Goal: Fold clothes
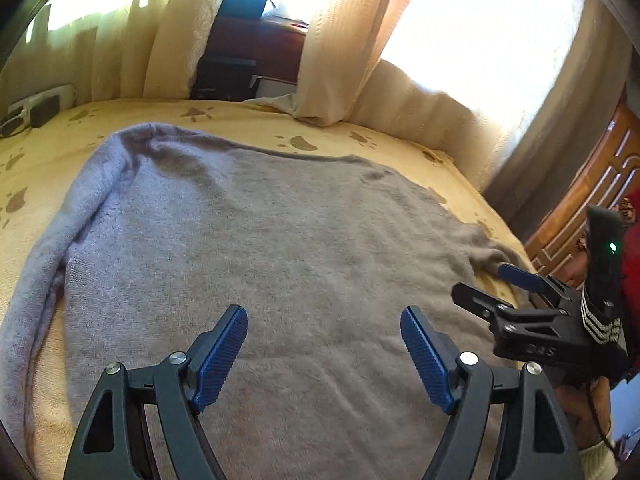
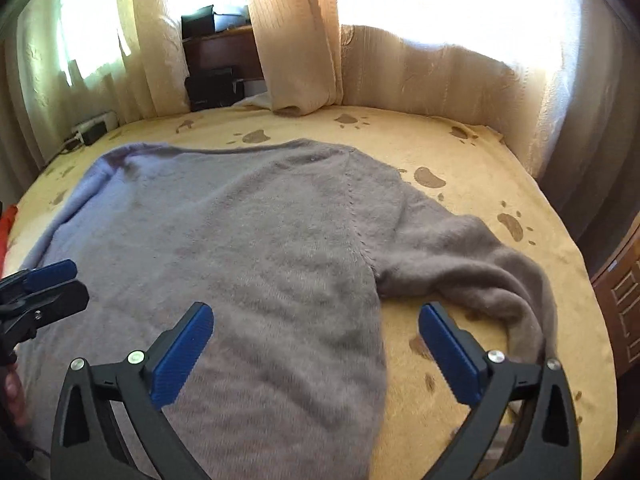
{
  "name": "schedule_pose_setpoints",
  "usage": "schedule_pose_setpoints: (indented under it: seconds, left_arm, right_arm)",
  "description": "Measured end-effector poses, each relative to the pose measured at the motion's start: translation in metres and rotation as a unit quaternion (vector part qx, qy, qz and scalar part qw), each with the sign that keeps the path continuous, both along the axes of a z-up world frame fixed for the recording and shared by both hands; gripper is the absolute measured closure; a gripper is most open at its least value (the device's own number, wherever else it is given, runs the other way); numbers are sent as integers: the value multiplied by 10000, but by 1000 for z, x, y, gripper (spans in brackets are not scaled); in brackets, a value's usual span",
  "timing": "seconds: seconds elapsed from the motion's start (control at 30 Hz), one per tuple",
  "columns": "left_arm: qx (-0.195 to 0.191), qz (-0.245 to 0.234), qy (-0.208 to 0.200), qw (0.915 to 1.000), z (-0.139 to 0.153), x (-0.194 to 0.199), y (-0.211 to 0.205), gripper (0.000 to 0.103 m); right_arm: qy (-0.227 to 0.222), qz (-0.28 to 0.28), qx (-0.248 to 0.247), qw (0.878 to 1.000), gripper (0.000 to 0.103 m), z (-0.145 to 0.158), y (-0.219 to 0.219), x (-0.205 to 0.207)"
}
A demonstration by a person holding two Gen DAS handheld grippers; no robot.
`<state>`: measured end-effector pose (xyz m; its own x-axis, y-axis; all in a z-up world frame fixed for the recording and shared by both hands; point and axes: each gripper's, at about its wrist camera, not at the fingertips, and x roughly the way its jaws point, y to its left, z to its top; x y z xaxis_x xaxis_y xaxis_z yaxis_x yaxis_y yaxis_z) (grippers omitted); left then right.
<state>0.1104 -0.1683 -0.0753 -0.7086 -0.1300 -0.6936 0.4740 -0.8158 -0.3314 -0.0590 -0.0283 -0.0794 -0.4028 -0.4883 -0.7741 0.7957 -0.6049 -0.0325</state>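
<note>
Left wrist view: the left tool (image 1: 323,354) is seen with its blue pads (image 1: 219,360) spread wide and nothing between them. It hangs over the lower body of a grey sweater (image 1: 256,264), which is laid flat on a bed (image 1: 240,120) covered in a yellow blanket with brown paw prints. One sleeve (image 1: 44,248) is seen to the left of the tool, lying along the side of the body. The right tool (image 1: 516,280) is seen to the right of the left tool, near the sweater's right edge; from this view it cannot be told whether it is open or closed.

Right wrist view: the right tool (image 2: 316,354) is recorded as open, its jaws set wide apart and empty. Its left pad (image 2: 182,356) is over the sweater (image 2: 240,248); its right pad (image 2: 450,360) is over bare blanket, so the sweater's side edge runs between them. The other sleeve (image 2: 480,264) is seen ahead and to the right of the tool, bent outward from the shoulder and curving back toward the near edge of the bed (image 2: 480,152). The left tool (image 2: 44,284) is seen at the far left, over the sweater. Curtains (image 2: 296,40) are noted beyond the bed, with bright windows behind them.
</note>
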Motion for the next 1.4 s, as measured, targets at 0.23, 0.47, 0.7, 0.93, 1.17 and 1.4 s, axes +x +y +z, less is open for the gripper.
schedule_pose_setpoints:
  seconds: [0.23, 0.47, 0.7, 0.93, 1.17, 1.4]
  left_arm:
    - [159, 306, -74, 9994, -18, 0, -16, 22]
    - [80, 292, -141, 9994, -19, -3, -16, 19]
    - [202, 279, -25, 9994, -20, 1, -20, 19]
    - [196, 298, -34, 9994, -20, 0, -17, 19]
    - [378, 291, 138, 9988, -21, 4, -22, 19]
    - [536, 180, 285, 9980, -21, 3, -24, 10]
  right_arm:
    - [-142, 22, 301, 9994, 0, -23, -6, -8]
    - [-379, -10, 209, 9991, 0, -25, 1, -9]
    - [-391, -6, 208, 9990, 0, -28, 0, -13]
    - [-386, -4, 211, 9990, 0, -29, -1, -13]
    - [-375, 16, 183, 9991, 0, -29, 0, -13]
    - [-374, 20, 180, 9991, 0, -29, -1, -13]
